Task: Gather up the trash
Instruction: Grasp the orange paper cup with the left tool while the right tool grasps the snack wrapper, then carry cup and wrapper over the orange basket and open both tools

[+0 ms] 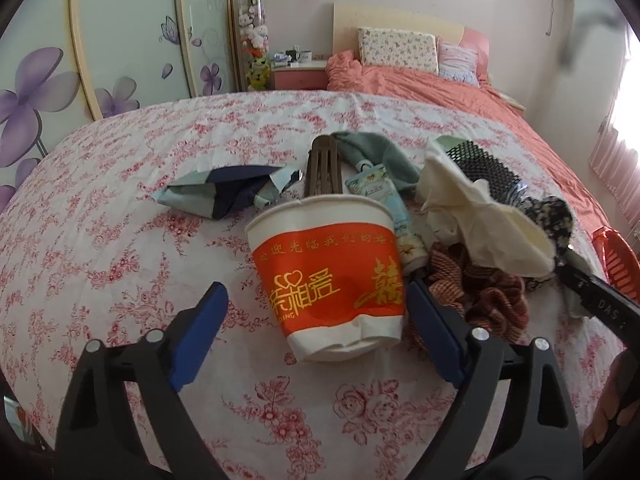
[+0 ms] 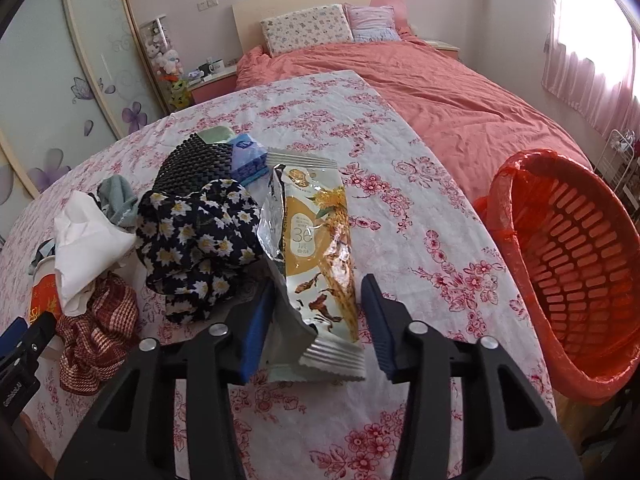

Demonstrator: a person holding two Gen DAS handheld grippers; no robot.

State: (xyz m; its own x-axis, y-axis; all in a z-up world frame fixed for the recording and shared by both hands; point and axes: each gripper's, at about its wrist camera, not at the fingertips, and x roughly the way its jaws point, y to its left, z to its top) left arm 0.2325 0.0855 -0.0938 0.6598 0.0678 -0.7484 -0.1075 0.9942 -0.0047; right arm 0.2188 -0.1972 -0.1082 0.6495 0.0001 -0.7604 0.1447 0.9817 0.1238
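Your left gripper (image 1: 316, 300) stands wide around the crushed paper cup (image 1: 326, 276), which lies on its side on the flowered tablecloth (image 1: 120, 240). Its right pad is just beside the cup's red band, perhaps touching; the left pad is clear of it, so the cup is not clamped. You cannot see into the cup from here.

Your right gripper (image 2: 318, 312) straddles the near end of the snack wrapper (image 2: 320, 264), which lies flat on the cloth. The left pad is against the wrapper's edge; the right pad shows a sliver of cloth between it and the foil, so the wrapper is bracketed, not pinched.

The red basket (image 2: 576, 264), lined with a red bag, sits tilted at the table's right edge, its mouth facing you. The part of its inside that shows holds nothing.

Between the two grippers lie a crumpled tissue (image 2: 88, 240), a daisy-print scrunchie (image 2: 200, 240) and a red checked scrunchie (image 2: 96, 332).
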